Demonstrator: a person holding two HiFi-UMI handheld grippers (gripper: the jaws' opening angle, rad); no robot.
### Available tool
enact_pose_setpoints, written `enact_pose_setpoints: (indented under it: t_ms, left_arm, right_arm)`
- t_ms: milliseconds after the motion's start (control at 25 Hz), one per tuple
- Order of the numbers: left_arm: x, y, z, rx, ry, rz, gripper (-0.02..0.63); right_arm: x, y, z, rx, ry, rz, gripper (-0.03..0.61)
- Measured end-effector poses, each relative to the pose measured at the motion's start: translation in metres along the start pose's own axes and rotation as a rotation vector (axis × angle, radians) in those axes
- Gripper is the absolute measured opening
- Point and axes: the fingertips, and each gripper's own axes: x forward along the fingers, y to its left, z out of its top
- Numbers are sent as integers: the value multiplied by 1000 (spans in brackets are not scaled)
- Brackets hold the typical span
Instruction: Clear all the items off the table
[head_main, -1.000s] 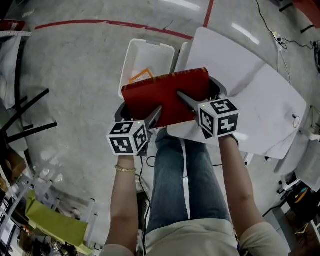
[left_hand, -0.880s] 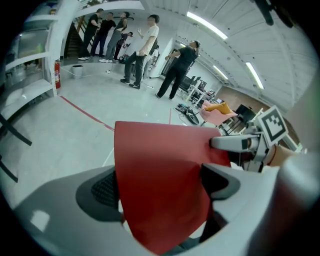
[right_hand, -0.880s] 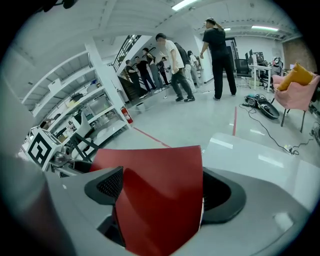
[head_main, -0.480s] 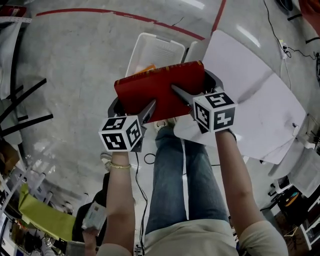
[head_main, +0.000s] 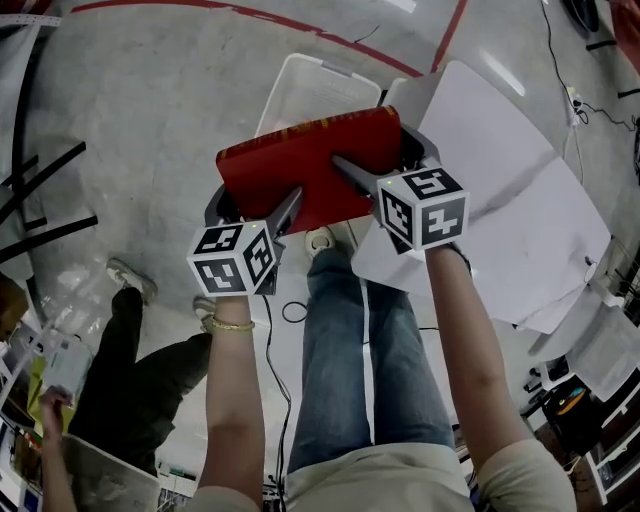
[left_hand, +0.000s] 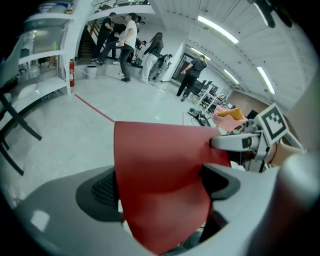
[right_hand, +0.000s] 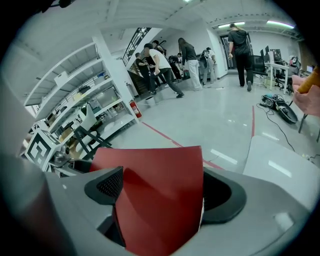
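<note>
A flat red book (head_main: 305, 170) is held in the air between both grippers, above a white plastic bin (head_main: 312, 92) on the floor. My left gripper (head_main: 290, 205) is shut on the book's near left edge, and my right gripper (head_main: 345, 167) is shut on its near right part. In the left gripper view the red book (left_hand: 160, 175) fills the space between the jaws, with the right gripper (left_hand: 235, 142) pinching its far corner. The right gripper view shows the red book (right_hand: 155, 195) clamped between its jaws. The bin's inside is mostly hidden by the book.
A white table (head_main: 500, 190) stands at the right, its near left corner just beside the right gripper. A person crouches on the floor at lower left (head_main: 130, 350). Black chair legs (head_main: 40, 200) lie at the far left. Several people stand far off (right_hand: 200, 60).
Both grippers have carried the red book a little to the left and farther over the bin. A person has come into view at the lower left of the floor.
</note>
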Motion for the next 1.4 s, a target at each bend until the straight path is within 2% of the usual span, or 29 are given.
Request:
enact_pose_setpoints:
  t_ms: [240, 400, 560, 920, 1160, 1280, 1400]
  left_arm:
    - [12, 10, 0, -67, -21, -8, 497]
    - [14, 16, 2, -94, -45, 2, 497]
    - [15, 26, 2, -60, -51, 44, 495]
    - [28, 34, -8, -26, -48, 72, 495]
    - [33, 48, 0, -91, -108, 132, 466]
    - [36, 50, -1, -89, -102, 140, 466]
    - [37, 49, -4, -86, -94, 132, 466]
  right_arm:
    - [20, -5, 2, 7, -2, 13, 479]
    - [28, -4, 9, -25, -7, 26, 479]
    - [36, 3, 12, -68, 0, 39, 479]
    - [52, -2, -3, -49, 14, 47, 479]
    - [63, -2, -11, -109, 50, 39, 480]
    - [68, -3, -17, -140, 73, 34, 480]
    - [71, -7, -23, -126, 86, 20, 480]
